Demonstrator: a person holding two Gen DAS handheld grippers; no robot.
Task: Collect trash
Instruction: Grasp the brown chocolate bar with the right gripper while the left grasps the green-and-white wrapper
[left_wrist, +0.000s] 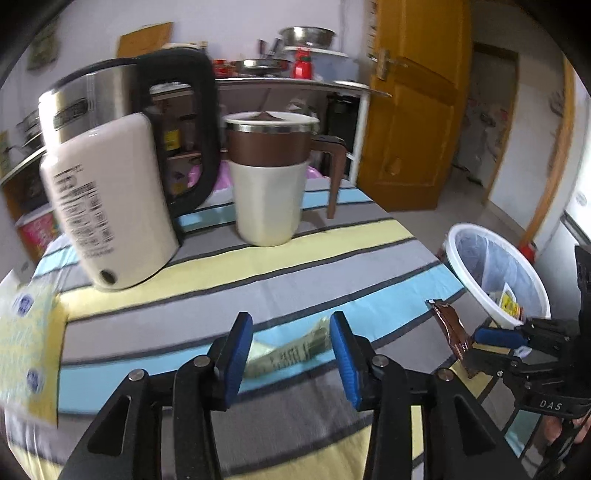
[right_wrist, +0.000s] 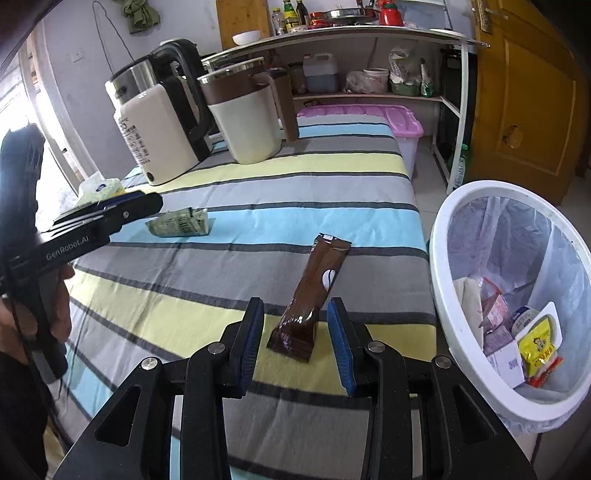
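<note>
Task approx. half done, judging by the scene: several wrappers are already seen inside the white round plastic-lined bin (right_wrist: 513, 295). Two pcs are left on the striped cloth table (right_wrist: 258, 192) beside the bin. A long brown glossy sachet (right_wrist: 314, 295), crinkled, lies nearest the bin, between the spread jaws of the right gripper (right_wrist: 295, 339), ungripped. A flattened green printed pouch (left_wrist: 291, 350), farther from the bin, lies ahead of the left gripper (left_wrist: 291, 362), also spread, empty.

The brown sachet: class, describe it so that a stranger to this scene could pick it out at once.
Find the striped tablecloth, then the side nearest the white bin. The brown sachet lies there, between the open right gripper's pads. Unlike the crumpled greenish wrapper further in, it is long, glossy and dark brown.
</note>
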